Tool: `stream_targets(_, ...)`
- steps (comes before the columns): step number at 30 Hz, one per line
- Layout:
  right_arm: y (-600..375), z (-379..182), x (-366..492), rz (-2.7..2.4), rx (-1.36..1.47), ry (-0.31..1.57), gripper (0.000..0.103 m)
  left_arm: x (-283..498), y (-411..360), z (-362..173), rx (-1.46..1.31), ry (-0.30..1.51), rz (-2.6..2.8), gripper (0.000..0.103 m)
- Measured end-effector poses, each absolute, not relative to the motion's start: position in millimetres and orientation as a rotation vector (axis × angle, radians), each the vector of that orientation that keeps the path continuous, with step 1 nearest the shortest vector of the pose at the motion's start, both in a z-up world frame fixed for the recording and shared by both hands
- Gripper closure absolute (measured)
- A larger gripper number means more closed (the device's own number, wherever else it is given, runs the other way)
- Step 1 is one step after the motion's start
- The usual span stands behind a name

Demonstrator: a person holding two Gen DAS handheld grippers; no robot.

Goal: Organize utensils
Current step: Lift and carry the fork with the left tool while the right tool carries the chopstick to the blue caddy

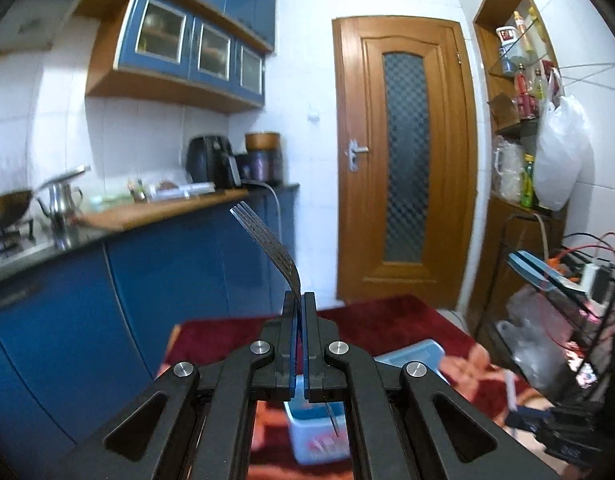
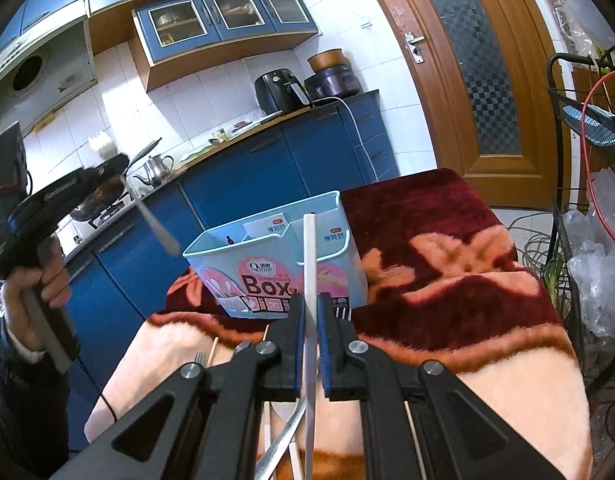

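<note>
My left gripper [image 1: 299,298] is shut on a metal fork [image 1: 265,242], tines up and tilted left, held high above the table. It also shows at the left of the right wrist view [image 2: 123,178], the fork's handle [image 2: 159,228] hanging below it. The light-blue chopsticks box [image 2: 283,264] stands on the blanket, also seen below my left gripper [image 1: 315,436]. My right gripper [image 2: 310,304] is shut on a white chopstick [image 2: 309,264] that points up in front of the box. Loose forks [image 2: 199,358] and chopsticks [image 2: 213,350] lie on the blanket beneath it.
The table is covered by a red and peach floral blanket [image 2: 447,264]. Blue kitchen cabinets [image 2: 267,176] and a counter with a kettle [image 2: 157,168] run along the left. A wooden door [image 1: 403,160] is behind. A wire rack with cables [image 2: 587,240] stands at the right.
</note>
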State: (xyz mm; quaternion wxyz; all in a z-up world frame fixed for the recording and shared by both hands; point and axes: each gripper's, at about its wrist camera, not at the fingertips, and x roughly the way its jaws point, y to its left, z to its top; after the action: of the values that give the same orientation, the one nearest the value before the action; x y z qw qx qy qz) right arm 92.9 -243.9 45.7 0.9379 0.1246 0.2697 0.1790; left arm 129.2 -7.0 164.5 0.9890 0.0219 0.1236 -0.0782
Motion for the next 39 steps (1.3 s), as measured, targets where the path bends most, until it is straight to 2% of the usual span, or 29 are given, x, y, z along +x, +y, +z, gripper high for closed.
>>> stream_targets(19,-224,94,132,0.353,0.146,0.447,0.095,182,-13,105,0.074,0.341,-0.148,0.102)
stream_targets(25,-209,107,158,0.287,0.082,0.355,0.095,189,-13,92,0.058,0.370,-0.162,0.102)
stream_targets(34,-193,107,193,0.223,0.068,0.216,0.095,200,-12,75,0.036,0.393,-0.159,0.102)
stream_targets(39,-189,97,206,0.200,0.055,0.210,0.095,203,-12,67,0.019,0.407,-0.156,0.102)
